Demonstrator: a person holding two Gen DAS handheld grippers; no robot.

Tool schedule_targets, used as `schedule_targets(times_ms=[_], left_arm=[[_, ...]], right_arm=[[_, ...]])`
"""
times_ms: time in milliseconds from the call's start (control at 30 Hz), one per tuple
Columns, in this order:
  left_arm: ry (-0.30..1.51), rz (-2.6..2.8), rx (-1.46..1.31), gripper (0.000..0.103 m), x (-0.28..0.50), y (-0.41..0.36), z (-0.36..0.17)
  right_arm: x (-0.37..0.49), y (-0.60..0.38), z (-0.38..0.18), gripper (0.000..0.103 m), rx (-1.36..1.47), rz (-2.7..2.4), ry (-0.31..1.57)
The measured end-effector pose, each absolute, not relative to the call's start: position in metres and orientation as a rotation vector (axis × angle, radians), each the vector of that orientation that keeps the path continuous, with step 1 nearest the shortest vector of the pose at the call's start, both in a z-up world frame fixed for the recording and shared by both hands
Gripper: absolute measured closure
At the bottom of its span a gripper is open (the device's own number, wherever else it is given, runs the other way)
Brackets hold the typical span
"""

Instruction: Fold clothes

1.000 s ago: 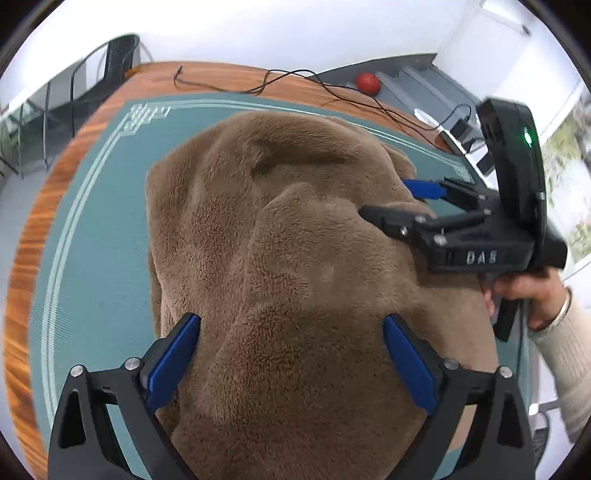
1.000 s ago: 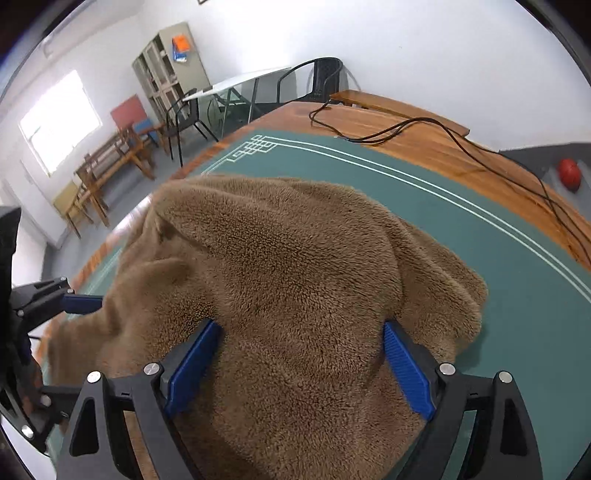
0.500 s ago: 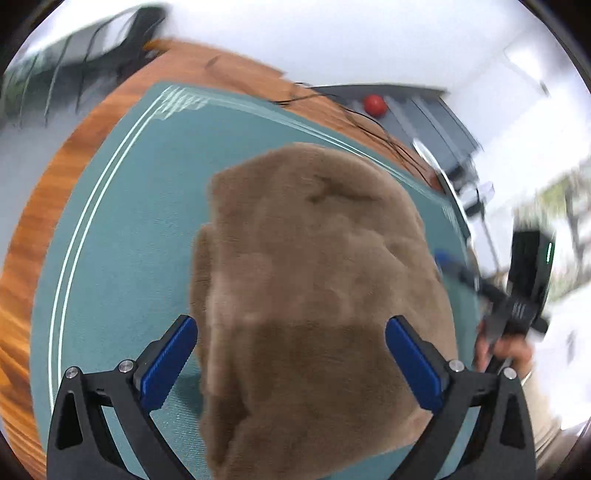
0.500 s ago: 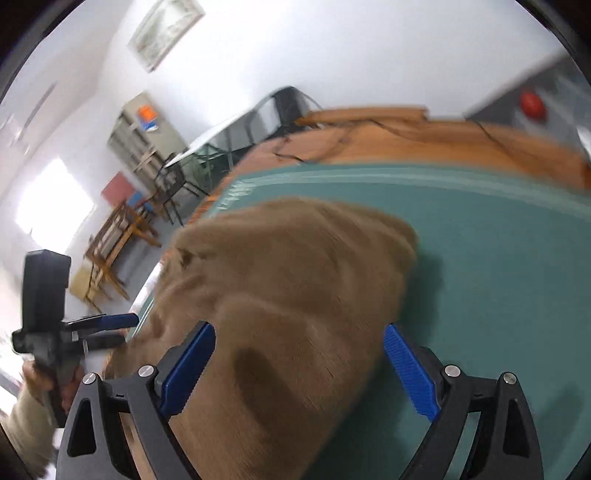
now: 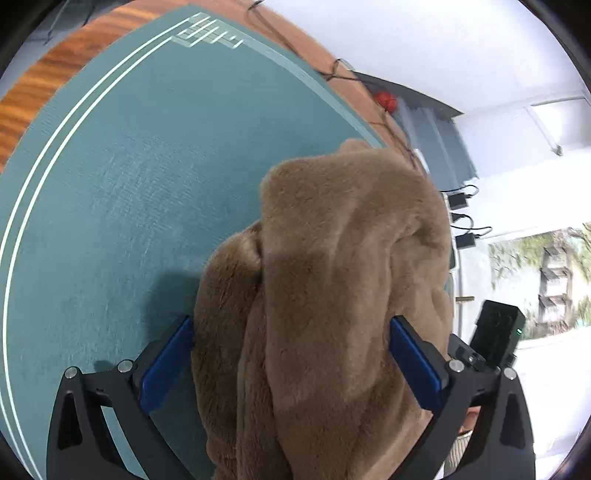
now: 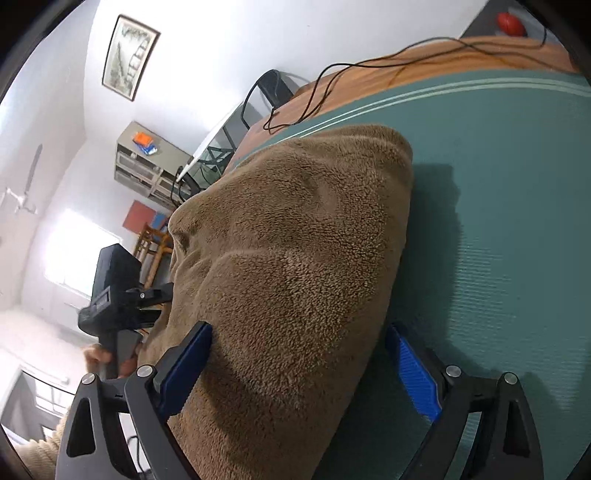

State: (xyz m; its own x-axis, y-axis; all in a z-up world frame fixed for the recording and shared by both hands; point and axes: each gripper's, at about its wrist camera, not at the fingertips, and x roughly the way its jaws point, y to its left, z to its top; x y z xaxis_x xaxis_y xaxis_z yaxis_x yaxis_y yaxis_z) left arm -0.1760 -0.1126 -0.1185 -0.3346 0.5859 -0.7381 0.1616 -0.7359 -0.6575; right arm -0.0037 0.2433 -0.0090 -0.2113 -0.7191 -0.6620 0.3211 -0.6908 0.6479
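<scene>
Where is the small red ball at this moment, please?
The red ball lies beyond the far edge of the wooden table, near the black cables; the right wrist view shows it at the top right corner, far from the brown fleece garment.

Garment (image 5: 332, 295) bottom cut off.

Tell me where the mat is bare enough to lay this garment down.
Left wrist view: green mat is bare from the brown fleece garment out to the white border lines. Right wrist view: bare mat to the garment's right. Crowded: the wooden table edge carries black cables, and the left gripper sits close against the garment.
</scene>
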Motion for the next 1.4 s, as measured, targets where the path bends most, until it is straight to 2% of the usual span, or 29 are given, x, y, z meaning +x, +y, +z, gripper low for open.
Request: schedule_targets(times_ms=[267,367,467,567,600,633,667,700,800,833,967,1133,1400], left_arm=[[-0.942,2.048,-1.539,0.003,-0.177,-0.110,-0.117],[-0.790,2.062,-1.517,0.003,-0.177,-0.093,-0.108],[-0.780,2.039,-1.563,0.006,-0.181,-0.084,-0.113],[-0.866,2.004,-1.573,0.018,-0.185,-0.093,-0.116],[-0.881,1.995,-1.580,0.029,-0.185,-0.095,-0.117],[-0.909,1.982,-1.585,0.035,-0.185,-0.097,-0.119],[-0.926,1.981,-1.585,0.037,-0.183,-0.097,-0.119],[-0.937,1.987,-1.583,0.042,-0.182,-0.097,-0.118],[-0.951,2.017,-1.572,0.052,-0.178,-0.091,-0.110],[-0.943,2.029,-1.570,0.054,-0.178,-0.088,-0.106],[-0.837,2.086,-1.551,0.058,-0.173,-0.069,-0.080],[-0.786,2.074,-1.510,0.058,-0.155,-0.038,-0.049],[-0.674,1.978,-1.421,0.058,-0.121,0.061,0.006]], right_arm=[[-0.016,0.231,-0.022,0.007,1.360,-1.883,-0.588],[-0.019,0.228,-0.022,0.007,1.361,-1.879,-0.578],[-0.020,0.230,-0.023,0.007,1.358,-1.871,-0.582],[-0.020,0.232,-0.023,0.005,1.356,-1.864,-0.580],[-0.020,0.229,-0.023,0.005,1.356,-1.865,-0.563],[-0.021,0.226,-0.022,0.005,1.355,-1.871,-0.543],[-0.020,0.221,-0.021,0.006,1.353,-1.886,-0.518],[-0.019,0.217,-0.020,0.017,1.352,-1.900,-0.491],[-0.012,0.215,-0.015,0.033,1.335,-1.949,-0.464],[-0.010,0.217,-0.012,0.036,1.320,-1.967,-0.463],[0.006,0.224,0.009,0.042,1.261,-2.027,-0.427],[0.039,0.252,0.048,0.042,1.163,-2.096,-0.411],[0.113,0.355,0.114,0.042,1.038,-2.215,-0.460]])
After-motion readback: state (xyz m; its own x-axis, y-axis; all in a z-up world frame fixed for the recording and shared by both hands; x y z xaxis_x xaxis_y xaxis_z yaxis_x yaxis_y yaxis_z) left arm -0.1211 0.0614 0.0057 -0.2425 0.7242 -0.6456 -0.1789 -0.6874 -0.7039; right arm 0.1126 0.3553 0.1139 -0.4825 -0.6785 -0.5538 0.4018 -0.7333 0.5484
